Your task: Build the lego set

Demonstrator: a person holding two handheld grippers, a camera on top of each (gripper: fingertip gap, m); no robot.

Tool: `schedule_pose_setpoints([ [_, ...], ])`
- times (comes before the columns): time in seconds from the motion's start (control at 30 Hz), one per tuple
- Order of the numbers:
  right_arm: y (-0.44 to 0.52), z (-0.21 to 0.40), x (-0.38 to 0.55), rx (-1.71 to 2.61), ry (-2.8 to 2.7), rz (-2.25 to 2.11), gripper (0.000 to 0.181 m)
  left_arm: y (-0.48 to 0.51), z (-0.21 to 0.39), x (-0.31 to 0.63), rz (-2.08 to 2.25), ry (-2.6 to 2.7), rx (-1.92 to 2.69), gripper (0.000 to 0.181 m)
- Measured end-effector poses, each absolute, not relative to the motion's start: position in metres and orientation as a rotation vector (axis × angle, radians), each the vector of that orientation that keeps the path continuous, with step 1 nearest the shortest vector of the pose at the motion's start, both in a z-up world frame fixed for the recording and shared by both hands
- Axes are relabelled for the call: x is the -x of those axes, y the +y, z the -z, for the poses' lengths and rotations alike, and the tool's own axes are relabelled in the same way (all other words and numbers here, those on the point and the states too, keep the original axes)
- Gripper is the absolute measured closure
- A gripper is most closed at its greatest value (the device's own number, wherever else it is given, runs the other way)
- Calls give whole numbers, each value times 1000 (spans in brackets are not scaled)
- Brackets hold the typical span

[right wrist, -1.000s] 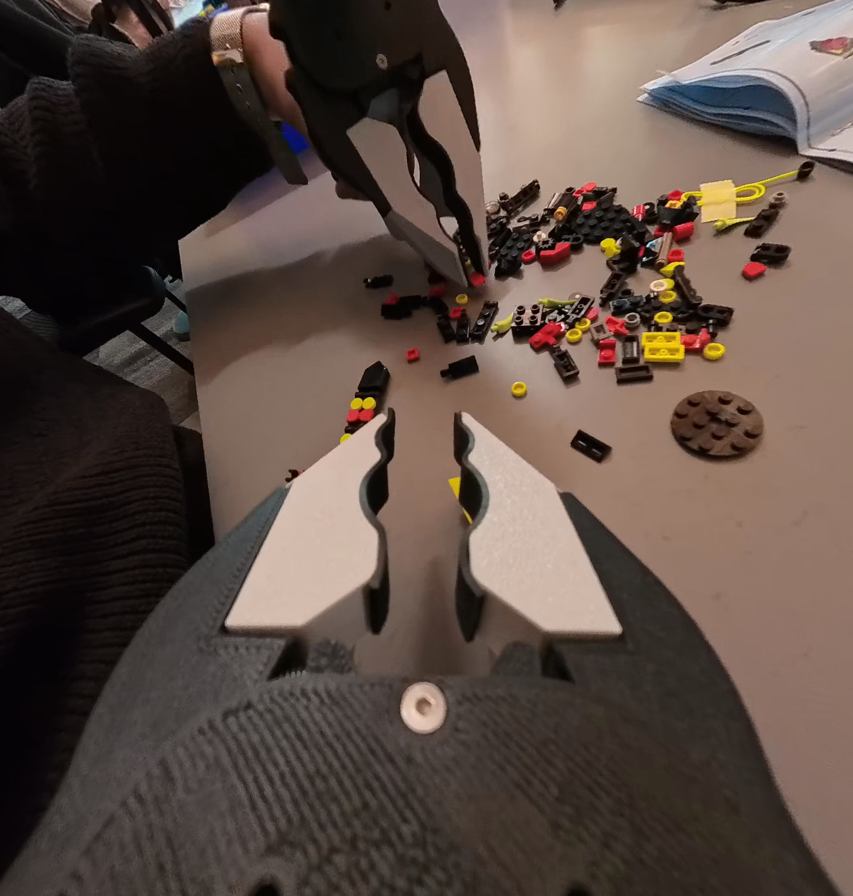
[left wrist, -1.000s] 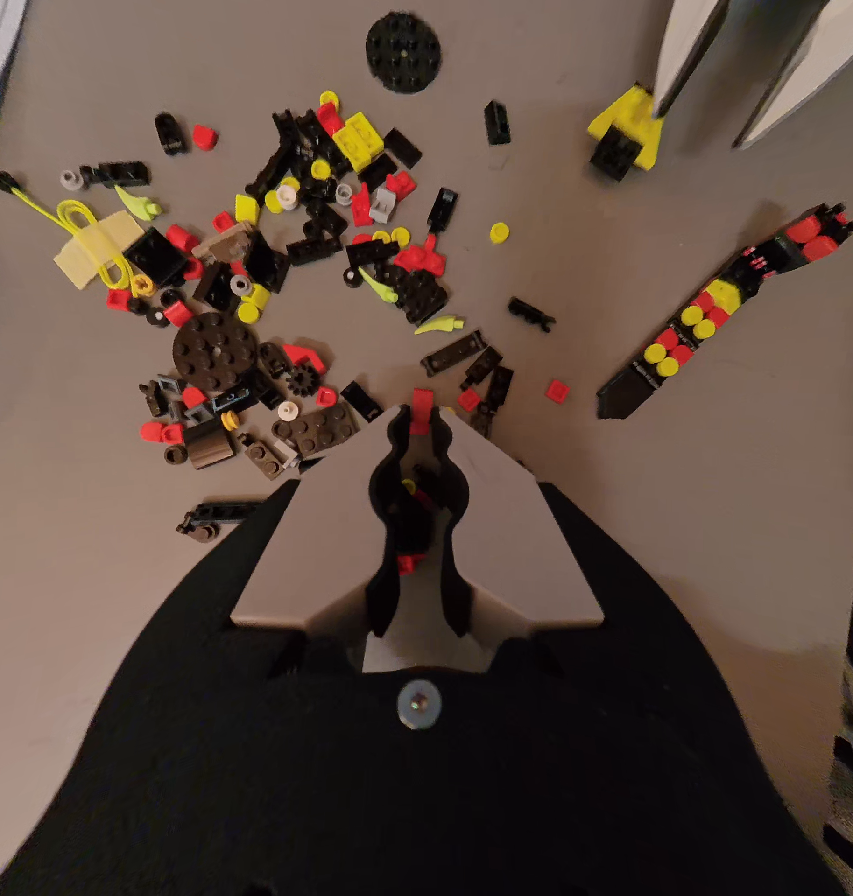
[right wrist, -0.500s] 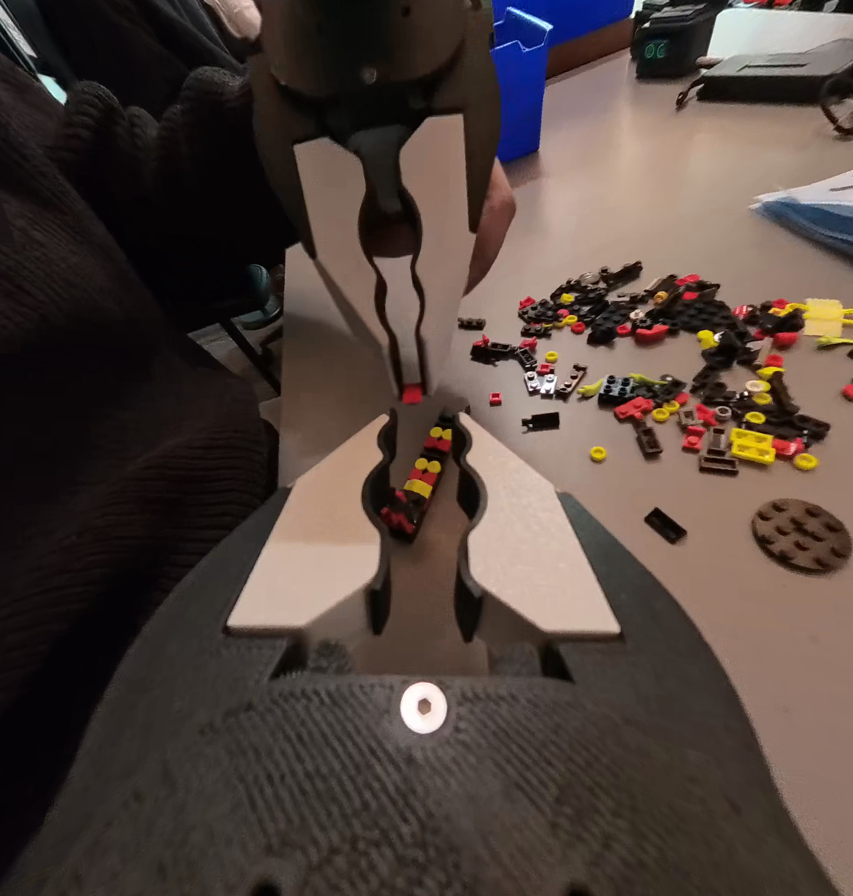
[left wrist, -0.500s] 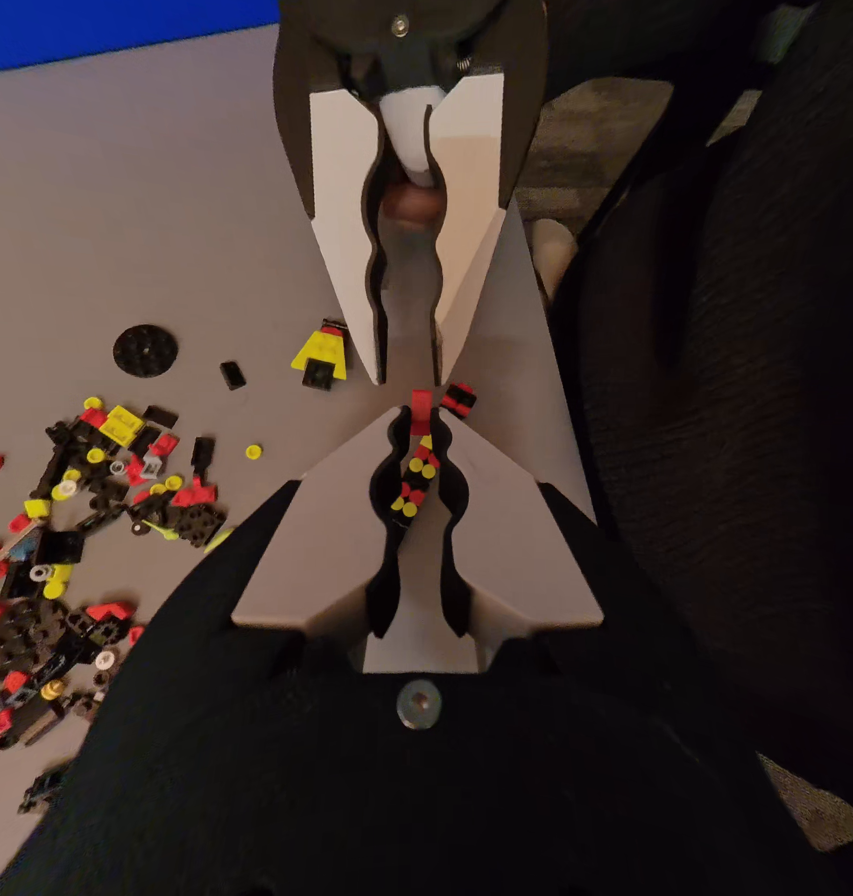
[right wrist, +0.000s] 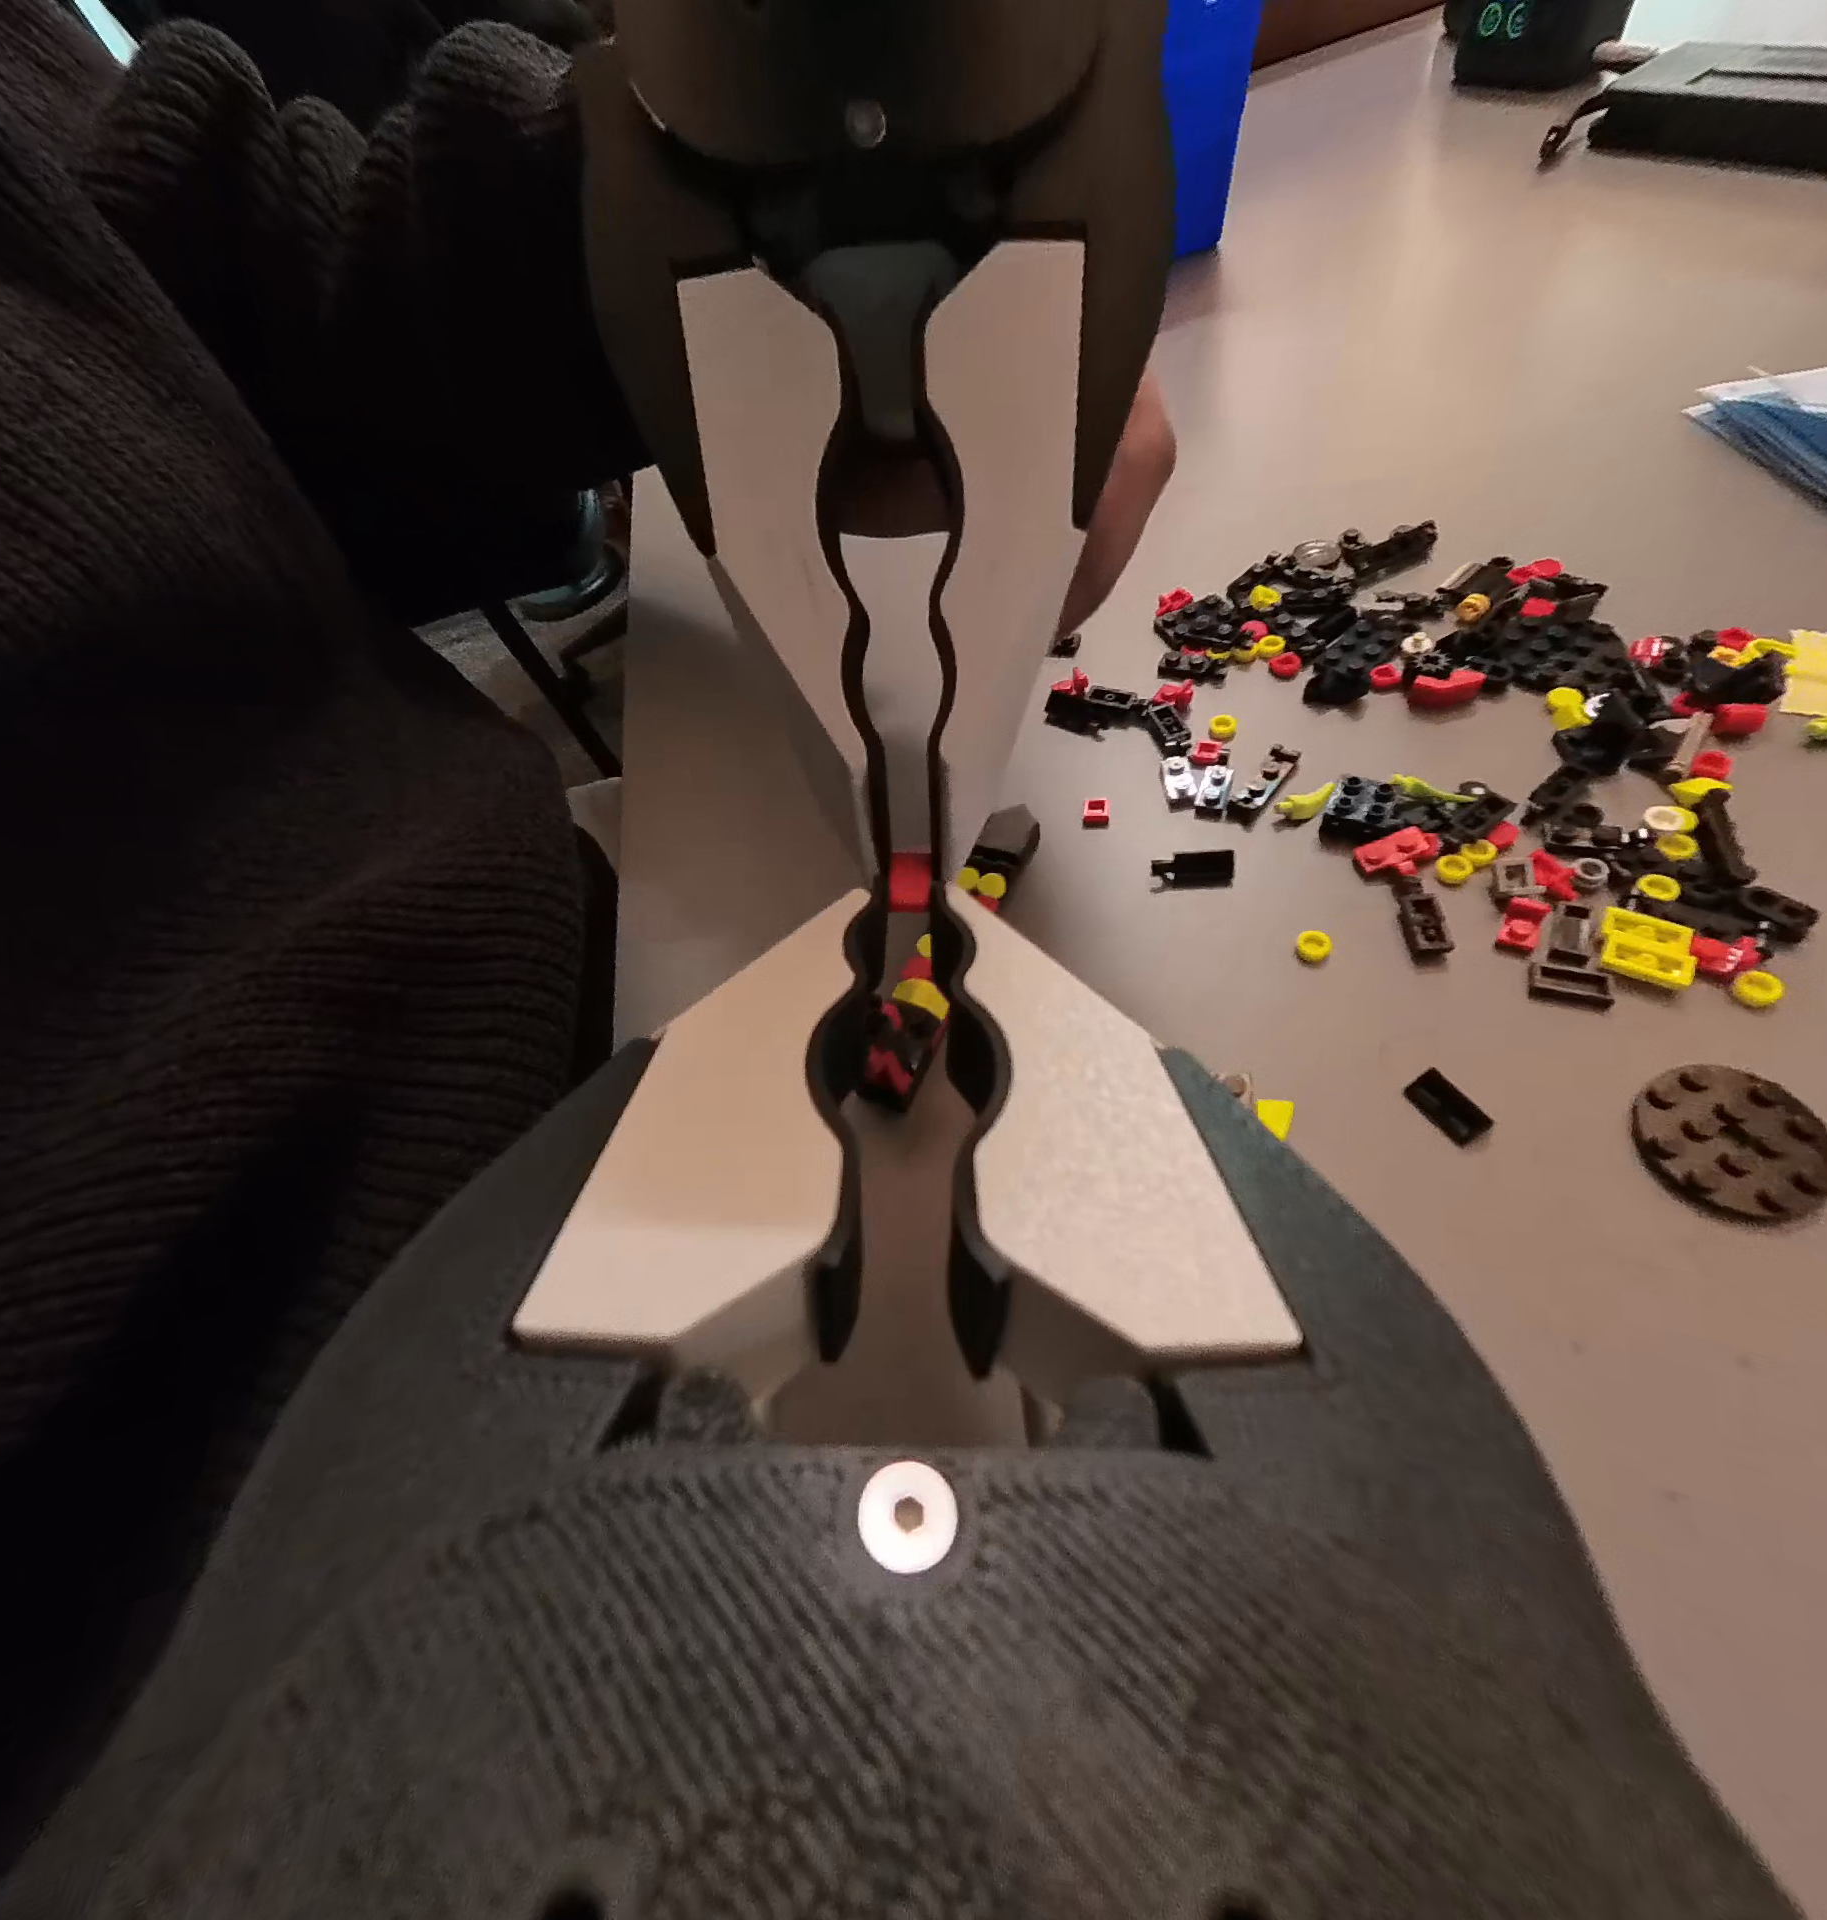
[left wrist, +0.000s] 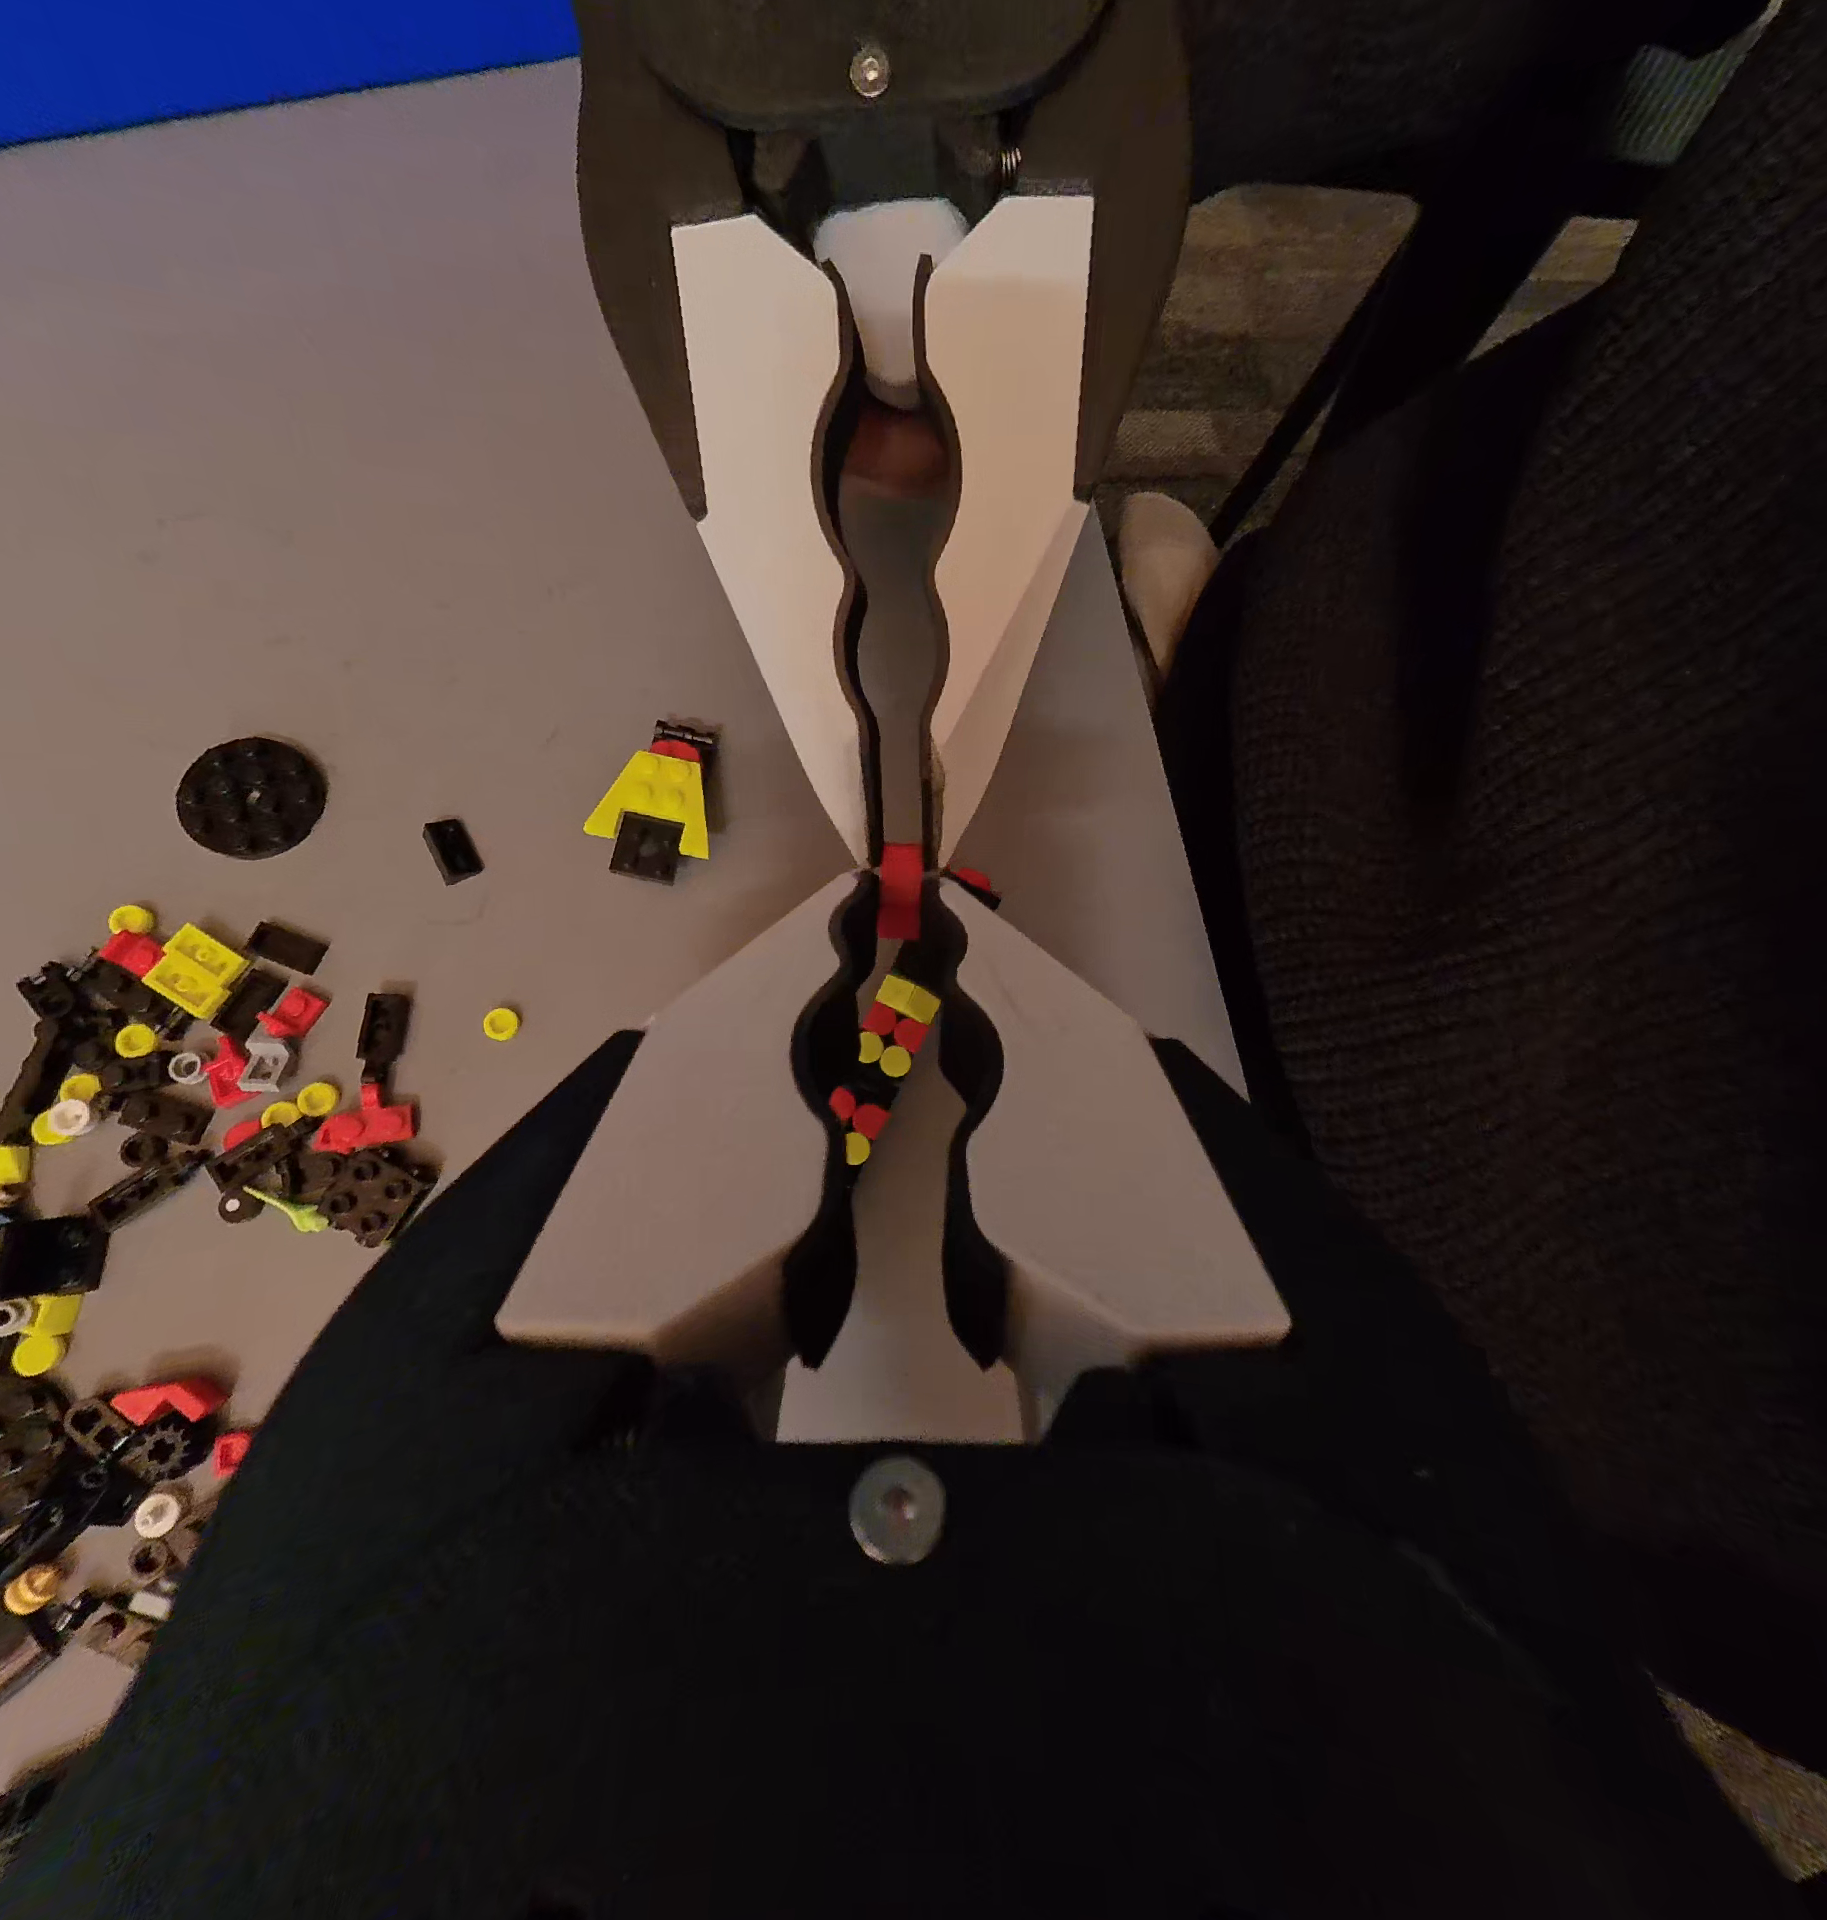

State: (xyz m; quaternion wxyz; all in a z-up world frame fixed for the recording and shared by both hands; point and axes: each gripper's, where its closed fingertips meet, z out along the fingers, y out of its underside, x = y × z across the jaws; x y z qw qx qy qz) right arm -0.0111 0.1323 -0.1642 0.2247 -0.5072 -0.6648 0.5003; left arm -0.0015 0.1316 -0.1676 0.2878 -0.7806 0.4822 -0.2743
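Starting on the left of the left wrist view, the grey worktop (left wrist: 317, 468) has a loose pile of small black, red and yellow lego bits (left wrist: 161, 1122). A round black studded plate (left wrist: 251, 797) and a little yellow wedge sub-build on a black base (left wrist: 651, 816) lie apart from it.

Then the middle, where it's all happening: the left gripper (left wrist: 896, 902) has its jaws nearly closed, pinching a small red lego piece (left wrist: 898, 891) at the tips. The right gripper (right wrist: 901, 914) comes in nose to nose with it, jaws narrowed to a slim gap. Under and between them, near the worktop's edge, lies the long black strip build with red and yellow round studs (left wrist: 883, 1049). From the right wrist view the strip sits inside the right jaws' gap, but I can't tell whether they're actually squeezing it or just straddling it.

My read: this is the step of pressing the red piece onto the strip's end. The next move calls for lining the piece up square over the studs, then a firm push down while the right one keeps the strip from sliding.
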Motion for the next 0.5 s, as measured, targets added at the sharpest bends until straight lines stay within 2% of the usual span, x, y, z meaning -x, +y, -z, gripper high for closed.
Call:
schedule_pose_setpoints([
  [0.1, 133, 166, 8, 1419, -1842, -1355, 175, 133, 168, -1, 740, 1273, 2076, 175],
  [0.3, 155, 165, -8, 1468, -1799, -1245, 175, 157, 169, 3, 654, 1136, 2066, 150],
  [0.5, 210, 198, -37, 1677, -1686, -997, 175, 200, 210, 34, 425, 861, 2326, 155],
])
